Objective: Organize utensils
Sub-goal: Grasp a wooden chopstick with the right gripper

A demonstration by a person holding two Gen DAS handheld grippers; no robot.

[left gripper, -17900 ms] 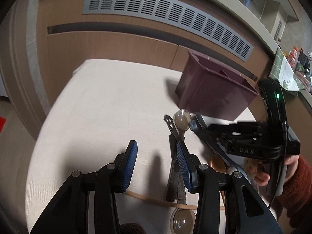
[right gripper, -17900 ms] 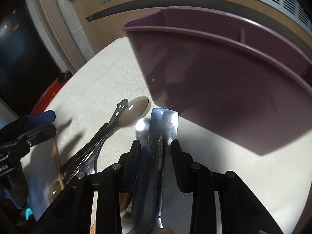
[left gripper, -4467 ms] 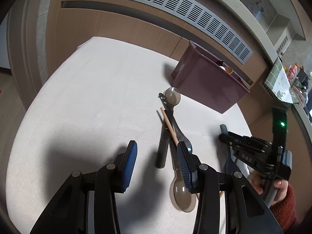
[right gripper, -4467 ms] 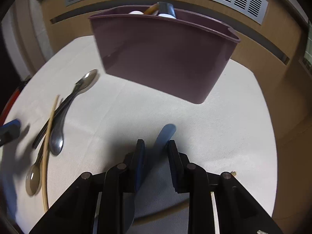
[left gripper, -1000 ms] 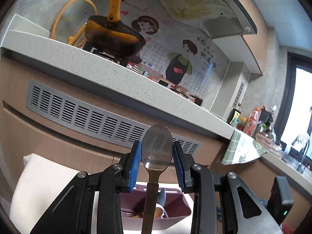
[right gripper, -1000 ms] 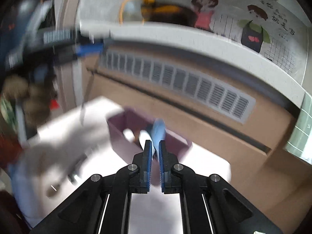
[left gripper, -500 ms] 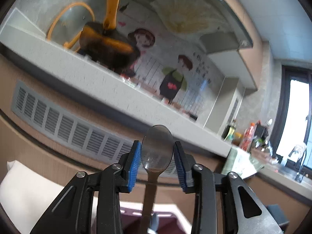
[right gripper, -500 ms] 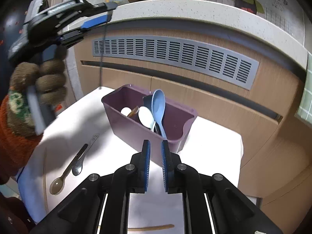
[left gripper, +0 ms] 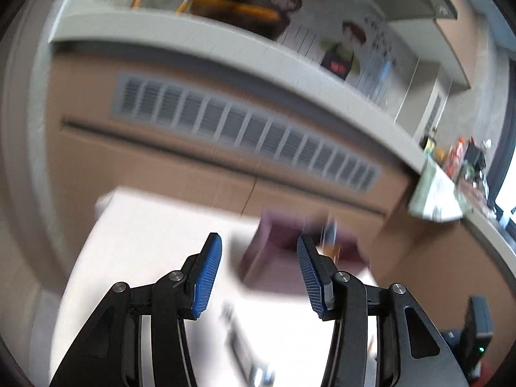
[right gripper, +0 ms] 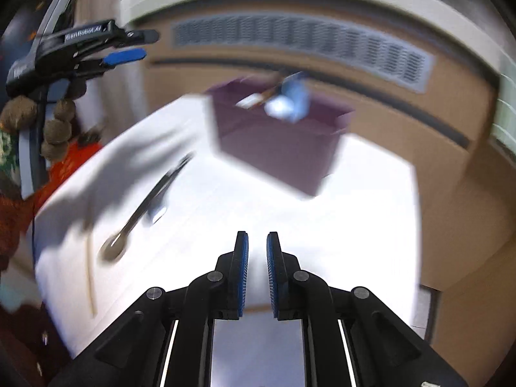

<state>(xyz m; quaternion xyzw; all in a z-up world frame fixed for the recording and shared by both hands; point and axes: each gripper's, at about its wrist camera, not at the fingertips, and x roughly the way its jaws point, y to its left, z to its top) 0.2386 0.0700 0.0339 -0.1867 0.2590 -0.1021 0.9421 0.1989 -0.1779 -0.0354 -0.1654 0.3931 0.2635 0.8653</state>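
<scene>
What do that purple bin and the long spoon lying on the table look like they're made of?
The purple bin looks like moulded plastic: an even, dull plum colour with smooth walls. The spoon looks like metal, grey with a bright glint on its bowl, though motion blur leaves that open. The thin stick beside it is pale tan, perhaps wood or bamboo.

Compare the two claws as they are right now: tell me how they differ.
The left claw stands wide open with nothing between its fingers; the right claw is nearly closed, a narrow gap left, also holding nothing. The left claw is held high beside the purple bin; the right claw faces the white table from nearer. Both have blue ribbed pads on black fingers.
</scene>
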